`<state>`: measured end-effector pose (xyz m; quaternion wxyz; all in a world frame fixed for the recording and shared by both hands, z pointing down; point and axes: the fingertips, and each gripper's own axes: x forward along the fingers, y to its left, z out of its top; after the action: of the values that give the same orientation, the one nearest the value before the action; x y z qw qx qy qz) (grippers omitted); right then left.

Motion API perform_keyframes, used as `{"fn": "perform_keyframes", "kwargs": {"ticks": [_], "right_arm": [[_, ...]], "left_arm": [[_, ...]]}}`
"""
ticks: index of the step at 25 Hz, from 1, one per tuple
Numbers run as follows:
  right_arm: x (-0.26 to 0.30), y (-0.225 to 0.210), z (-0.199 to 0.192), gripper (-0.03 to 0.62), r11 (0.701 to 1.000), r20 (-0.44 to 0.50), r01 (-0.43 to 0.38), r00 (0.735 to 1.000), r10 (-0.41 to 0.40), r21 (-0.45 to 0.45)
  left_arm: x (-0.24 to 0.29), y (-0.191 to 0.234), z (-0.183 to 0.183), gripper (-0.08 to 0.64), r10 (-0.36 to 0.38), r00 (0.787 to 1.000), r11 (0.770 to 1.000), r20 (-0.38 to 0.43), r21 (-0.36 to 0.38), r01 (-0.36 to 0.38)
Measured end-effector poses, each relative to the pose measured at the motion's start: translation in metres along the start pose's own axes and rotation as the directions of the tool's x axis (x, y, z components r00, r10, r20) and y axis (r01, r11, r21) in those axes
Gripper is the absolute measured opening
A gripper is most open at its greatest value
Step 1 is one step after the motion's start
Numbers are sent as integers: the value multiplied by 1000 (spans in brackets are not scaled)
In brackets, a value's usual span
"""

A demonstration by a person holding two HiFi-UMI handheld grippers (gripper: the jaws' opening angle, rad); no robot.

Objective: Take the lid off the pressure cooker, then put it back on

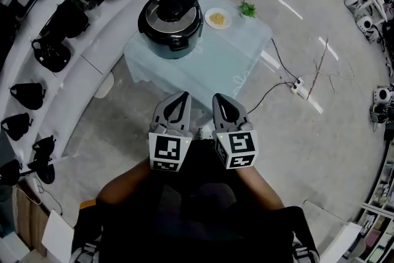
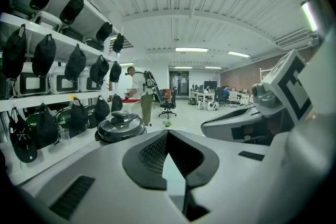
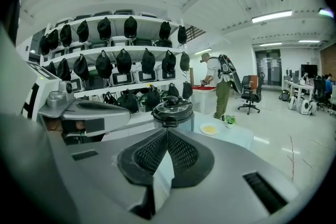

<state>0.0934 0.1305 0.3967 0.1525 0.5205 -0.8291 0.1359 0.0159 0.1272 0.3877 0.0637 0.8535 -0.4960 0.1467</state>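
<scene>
The black pressure cooker (image 1: pixel 170 21) stands on a small table (image 1: pixel 228 64) draped in pale cloth, and its lid (image 1: pixel 171 10) with a black knob sits on top of it. Both grippers hang side by side well short of the table's near edge, in front of the person's body. My left gripper (image 1: pixel 183 97) is shut and holds nothing; my right gripper (image 1: pixel 218 98) is shut and empty too. In the left gripper view the cooker (image 2: pixel 121 126) lies ahead to the left of the jaws (image 2: pixel 167 132). In the right gripper view it (image 3: pixel 172 110) stands straight beyond the jaws (image 3: pixel 167 131).
A white plate of yellow food (image 1: pixel 218 18) and a small green plant (image 1: pixel 247 8) share the table to the cooker's right. Curved shelves with black bags (image 1: pixel 52 52) run along the left. A cable and power strip (image 1: pixel 300 87) lie on the floor at right. A person (image 3: pixel 220 84) stands beyond the table.
</scene>
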Motion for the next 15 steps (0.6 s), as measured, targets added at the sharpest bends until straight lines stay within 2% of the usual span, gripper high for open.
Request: {"fn": "perform_keyframes", "kwargs": {"ticks": [15], "right_arm": [[-2,3,-2,17,1000,6,-8,1000,8,6]], "left_arm": [[2,-4,-1,8,-16,1000,1000,-8,20,16]]}}
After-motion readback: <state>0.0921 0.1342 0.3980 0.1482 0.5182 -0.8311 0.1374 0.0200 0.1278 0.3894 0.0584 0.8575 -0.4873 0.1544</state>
